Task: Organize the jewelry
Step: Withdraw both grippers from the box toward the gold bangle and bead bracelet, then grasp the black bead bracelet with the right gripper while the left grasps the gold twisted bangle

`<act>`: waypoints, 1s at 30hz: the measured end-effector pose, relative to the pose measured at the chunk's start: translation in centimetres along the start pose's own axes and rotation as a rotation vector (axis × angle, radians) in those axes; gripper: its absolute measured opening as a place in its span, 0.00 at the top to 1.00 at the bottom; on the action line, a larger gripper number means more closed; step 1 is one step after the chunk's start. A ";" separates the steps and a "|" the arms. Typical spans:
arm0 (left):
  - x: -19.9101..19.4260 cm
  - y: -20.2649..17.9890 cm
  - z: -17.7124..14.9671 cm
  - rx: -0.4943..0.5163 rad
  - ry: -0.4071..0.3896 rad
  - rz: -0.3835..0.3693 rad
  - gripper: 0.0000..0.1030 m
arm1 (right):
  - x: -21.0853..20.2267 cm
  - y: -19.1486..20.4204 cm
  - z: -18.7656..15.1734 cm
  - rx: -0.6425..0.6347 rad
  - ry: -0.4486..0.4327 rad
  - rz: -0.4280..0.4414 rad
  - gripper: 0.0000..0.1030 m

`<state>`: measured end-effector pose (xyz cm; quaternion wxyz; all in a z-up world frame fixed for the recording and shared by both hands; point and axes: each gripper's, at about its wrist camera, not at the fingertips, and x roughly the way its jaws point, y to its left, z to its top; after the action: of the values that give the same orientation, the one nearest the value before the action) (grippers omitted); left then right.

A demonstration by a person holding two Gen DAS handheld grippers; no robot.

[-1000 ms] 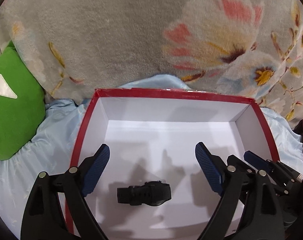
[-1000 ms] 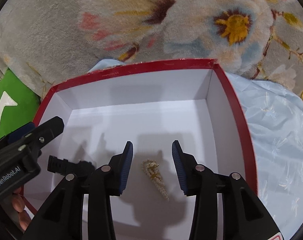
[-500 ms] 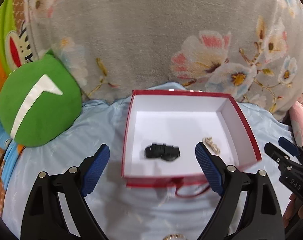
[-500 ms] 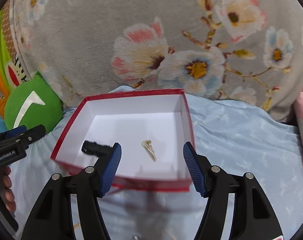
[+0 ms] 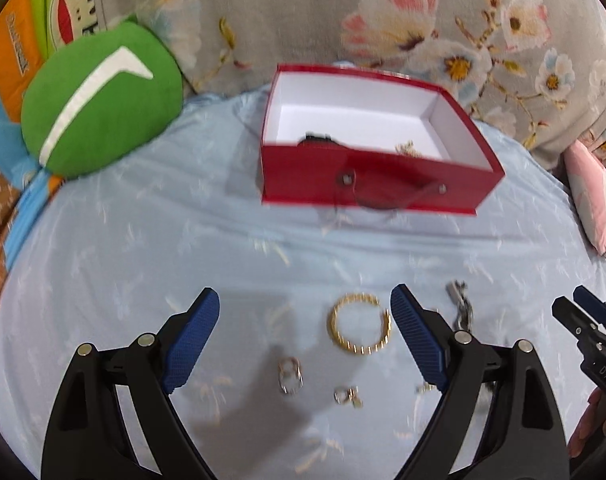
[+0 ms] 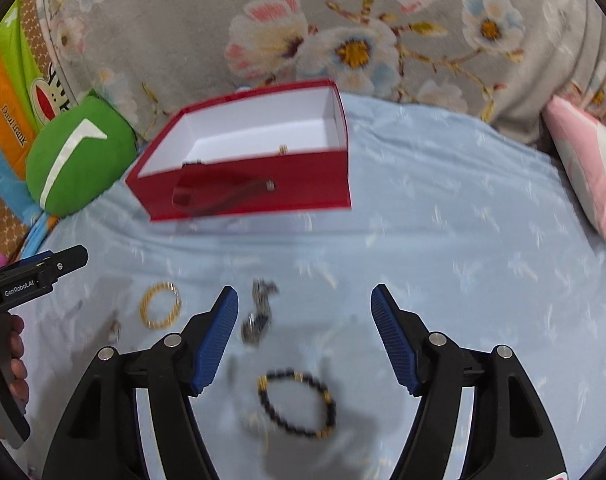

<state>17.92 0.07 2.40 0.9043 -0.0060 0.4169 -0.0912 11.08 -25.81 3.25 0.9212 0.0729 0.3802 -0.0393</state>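
While most of the jewelry lies loose on the pale blue sheet [image 5: 143, 240], a gold bracelet [image 5: 359, 326] rests between the widely parted blue pads of the left gripper [image 5: 305, 336], just beside its right pad and untouched by either. Nearer the camera sit a small silver ring [image 5: 290, 376] and a tiny earring-like piece [image 5: 347, 396]. A silver chain piece [image 6: 257, 316] lies just beside the left pad of the right gripper [image 6: 305, 336], and a black beaded bracelet with gold spacers [image 6: 297, 406] lies between that gripper's fingers, closer to the camera. The right gripper's jaws have just been opening and now stand wide, clamping nothing; the left gripper holds nothing either. Farther back on the sheet stands the open red box [image 5: 375, 184] with a white interior, holding a black watch [image 5: 319, 140] and a small gold piece [image 5: 409, 148], both half hidden by its front wall. A green cushion [image 5: 99, 100] sits left of the box, a pink pillow [image 6: 587, 168] far right, and a grey floral blanket [image 6: 343, 20] rises behind.
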 end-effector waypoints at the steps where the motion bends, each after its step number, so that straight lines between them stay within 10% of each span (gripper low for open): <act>1: 0.1 0.0 -0.6 -0.006 0.012 -0.006 0.17 | -0.1 -0.1 -0.8 0.001 0.007 -0.007 0.34; 11: 1.1 0.9 -6.0 -0.055 0.110 -0.020 0.17 | 1.6 -0.3 -6.6 -0.001 0.109 -0.016 0.32; 30: 3.0 -2.0 -6.3 0.006 0.140 -0.046 0.17 | 4.9 0.7 -7.9 -0.049 0.150 -0.031 0.29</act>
<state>14.77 -1.99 -3.76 0.8706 -0.0067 0.4786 -0.1136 9.13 -23.91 -5.62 0.8908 0.0473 0.4502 -0.0387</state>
